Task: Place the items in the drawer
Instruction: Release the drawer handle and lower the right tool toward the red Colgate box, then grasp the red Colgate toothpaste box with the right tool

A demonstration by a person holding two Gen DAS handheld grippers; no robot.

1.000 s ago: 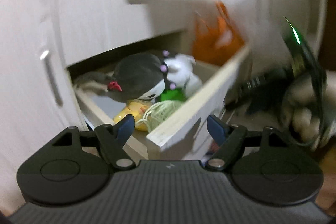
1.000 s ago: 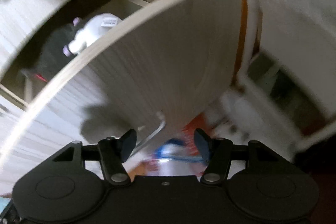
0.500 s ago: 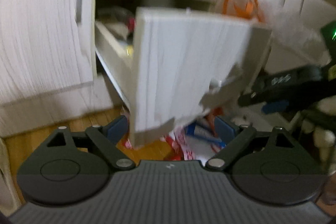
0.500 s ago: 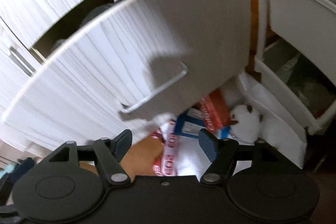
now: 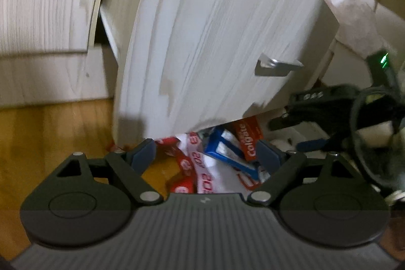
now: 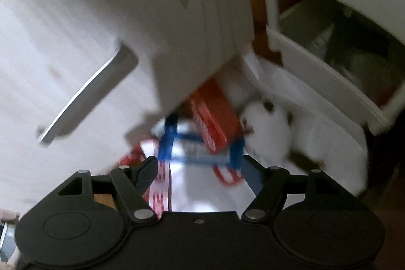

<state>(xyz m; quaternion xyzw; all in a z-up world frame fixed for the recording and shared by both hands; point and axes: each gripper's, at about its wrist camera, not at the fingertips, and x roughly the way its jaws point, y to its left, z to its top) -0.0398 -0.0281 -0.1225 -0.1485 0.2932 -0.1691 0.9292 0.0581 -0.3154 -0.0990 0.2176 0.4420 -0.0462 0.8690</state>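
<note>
White wood-grain drawer front [image 5: 217, 42] stands pulled out, and my left gripper [image 5: 205, 153] hangs below it, jaws just narrowed, wide apart on nothing. Under the drawer's lower edge lies a red Colgate toothpaste box [image 5: 248, 138], long axis running up toward that edge, on a blue-and-white carton [image 5: 225, 148]. Right wrist: my right gripper [image 6: 200, 168], jaws just widened and empty, hovers over the same red box [image 6: 215, 115], slanting away beneath the drawer. I judge these items are yet to be picked.
</note>
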